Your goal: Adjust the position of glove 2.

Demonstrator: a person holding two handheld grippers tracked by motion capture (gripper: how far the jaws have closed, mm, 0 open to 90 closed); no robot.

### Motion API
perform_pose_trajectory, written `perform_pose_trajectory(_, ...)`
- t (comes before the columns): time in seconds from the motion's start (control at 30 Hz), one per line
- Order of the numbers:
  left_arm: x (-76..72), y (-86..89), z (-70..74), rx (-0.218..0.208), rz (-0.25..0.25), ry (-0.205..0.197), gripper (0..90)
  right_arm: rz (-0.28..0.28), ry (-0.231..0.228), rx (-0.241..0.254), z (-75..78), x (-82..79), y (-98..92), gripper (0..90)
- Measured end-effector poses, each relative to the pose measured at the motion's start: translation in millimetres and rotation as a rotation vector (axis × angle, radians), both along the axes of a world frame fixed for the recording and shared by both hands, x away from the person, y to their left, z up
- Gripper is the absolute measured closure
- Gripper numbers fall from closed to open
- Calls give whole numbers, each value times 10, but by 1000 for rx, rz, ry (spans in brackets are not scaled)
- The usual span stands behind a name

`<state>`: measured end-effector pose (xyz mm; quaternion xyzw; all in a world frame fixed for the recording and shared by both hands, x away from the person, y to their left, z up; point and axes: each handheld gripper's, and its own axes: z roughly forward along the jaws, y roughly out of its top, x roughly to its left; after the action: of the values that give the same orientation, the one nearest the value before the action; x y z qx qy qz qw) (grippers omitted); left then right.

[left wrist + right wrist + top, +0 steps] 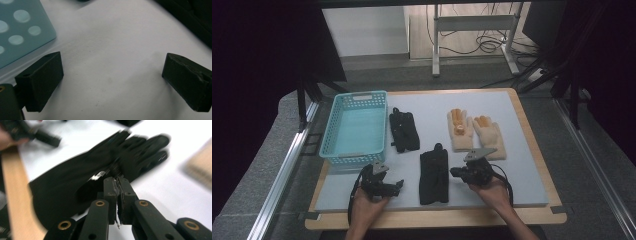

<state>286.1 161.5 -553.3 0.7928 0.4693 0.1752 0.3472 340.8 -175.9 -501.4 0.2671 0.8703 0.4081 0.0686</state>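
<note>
Gloves lie flat on the grey mat; the near black glove [434, 173] runs lengthwise away from the person, between both grippers. Right gripper [454, 173], clenched empty, sits beside its right edge, nearer than the released left gripper [400, 184].

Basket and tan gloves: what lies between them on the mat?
In the high view, one black glove lies between the basket and the tan gloves, apart from both.

A wooden-edged table [532, 150] with a pale grey mat carried a turquoise basket [354, 127] at ten o'clock, black gloves [404, 130] near centre and at six [434, 175], tan gloves [476, 131] at two.
</note>
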Motion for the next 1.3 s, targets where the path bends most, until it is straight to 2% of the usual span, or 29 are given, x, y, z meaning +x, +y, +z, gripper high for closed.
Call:
perform_pose_trajectory(0.03, -1, 0, 0, -1, 0, 0, 40, -14, -8, 1, 19, 121, 48, 823)
perform_pose_trajectory(0.23, -3, 0, -2, -2, 2, -1, 41, -40, -12, 13, 77, 498, 259, 805)
perform_pose_trajectory(0.43, -4, 2, -2, -2, 1, -1, 41, -50, -17, 25, 149, 813, 522, 805)
perform_pose_trajectory(0.57, -4, 3, -3, -1, 1, -3, 42, -53, -18, 13, 150, 1007, 730, 809)
perform_pose_trajectory(0.77, -6, 2, -5, -4, 2, -3, 42, -53, -18, -23, 105, 1232, 1017, 806)
perform_pose_trajectory(1.03, -7, 2, -3, -4, 2, -1, 42, -72, 4, -39, -5, 1464, 1242, 766)
perform_pose_trajectory(1.13, -8, 3, -3, -4, 2, -2, 42, -77, 19, -34, -60, 1513, 1311, 744)
perform_pose_trajectory(1.3, -9, 3, -4, -4, 2, -3, 42, -79, 27, -57, -167, 1570, 1439, 699)
